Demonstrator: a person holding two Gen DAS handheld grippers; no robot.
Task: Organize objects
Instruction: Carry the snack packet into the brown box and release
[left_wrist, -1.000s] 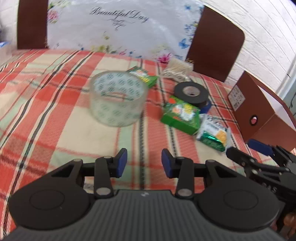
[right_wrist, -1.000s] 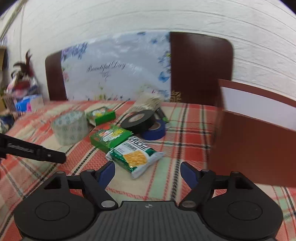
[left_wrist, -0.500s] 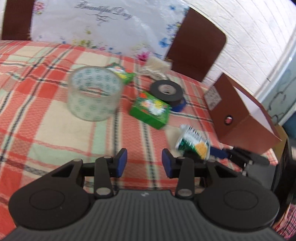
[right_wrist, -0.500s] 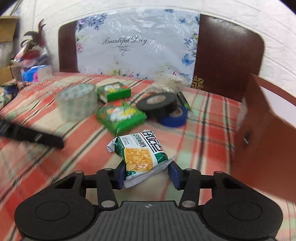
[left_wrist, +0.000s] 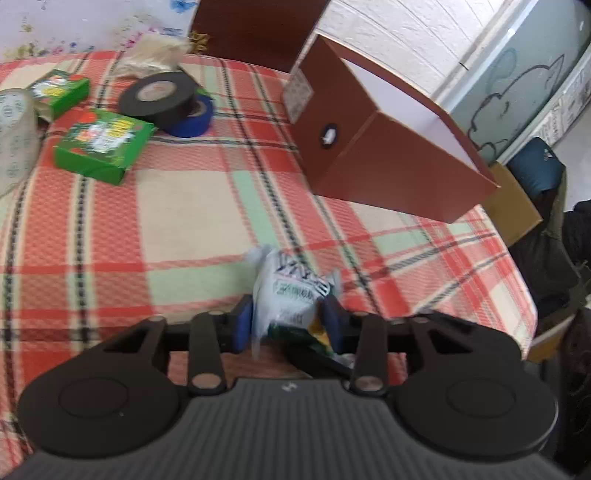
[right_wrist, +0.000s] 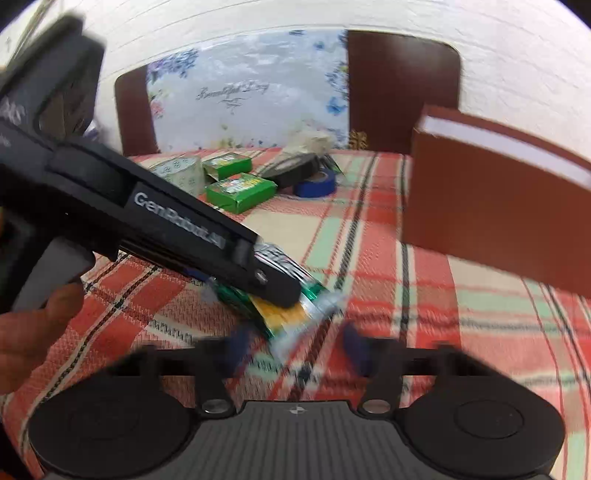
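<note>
A green and silver snack packet (left_wrist: 291, 291) sits pinched between the blue pads of my left gripper (left_wrist: 288, 323), just above the plaid tablecloth; its jaws are closing on it. In the right wrist view the left gripper's upper finger (right_wrist: 258, 280) lies across the same packet (right_wrist: 280, 317). The packet's silver end pokes between the blurred pads of my right gripper (right_wrist: 295, 347). Its jaws are closing, with a gap still showing on each side. An open brown box (left_wrist: 388, 166) stands beyond to the right.
Two green boxes (left_wrist: 103, 144) (left_wrist: 59, 92), black tape (left_wrist: 159, 92) on blue tape (left_wrist: 195, 114) and a clear tape roll (left_wrist: 14, 140) lie at the far left. The table's right edge (left_wrist: 517, 280) drops off past the brown box (right_wrist: 498, 206). A hand (right_wrist: 33, 332) holds the left gripper.
The right gripper's wide jaws closed around the packet and lifted it. The left gripper swung right, away from the clear tape, and now has the packet between its pads.
</note>
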